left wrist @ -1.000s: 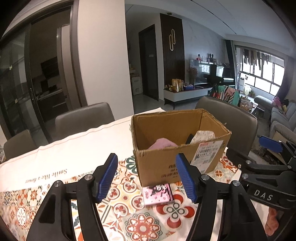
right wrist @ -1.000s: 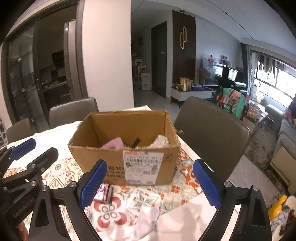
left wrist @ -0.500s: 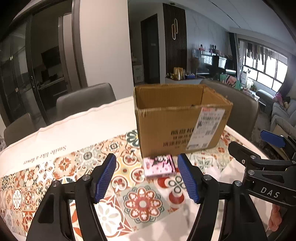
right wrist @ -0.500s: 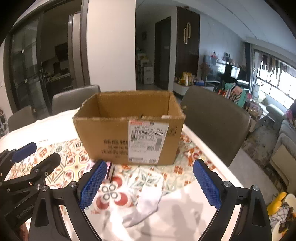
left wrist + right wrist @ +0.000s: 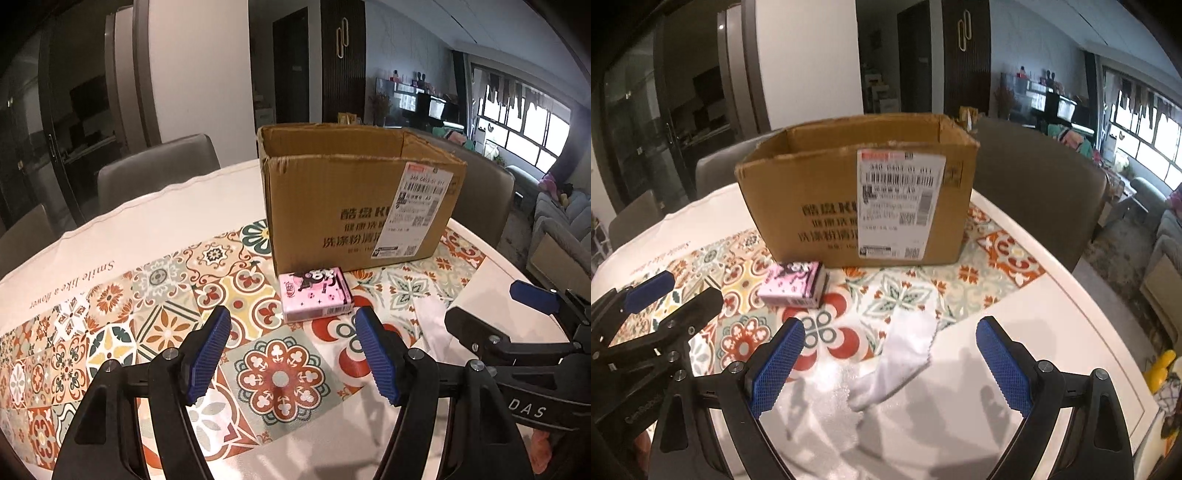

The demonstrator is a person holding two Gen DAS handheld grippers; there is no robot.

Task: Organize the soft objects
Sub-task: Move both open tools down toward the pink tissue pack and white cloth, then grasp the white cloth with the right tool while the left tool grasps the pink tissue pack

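A pink tissue pack (image 5: 316,297) lies on the patterned tablecloth just in front of an open cardboard box (image 5: 354,199). My left gripper (image 5: 293,354) is open and empty, low over the table, a short way short of the pack. In the right wrist view the pack (image 5: 794,284) lies left of a white cloth (image 5: 905,354), which lies crumpled between and just beyond my open, empty right gripper (image 5: 890,365). The box (image 5: 860,192) stands behind both. Its inside is hidden from this height.
Grey chairs (image 5: 155,173) stand around the table's far side, one (image 5: 1034,181) right behind the box. The table's white edge (image 5: 1100,332) runs along the right. The right gripper's body (image 5: 517,347) sits close to the right of my left gripper.
Both grippers have dropped from above the box rim to near table level and moved closer to the pack and the cloth. The box's contents have gone out of sight.
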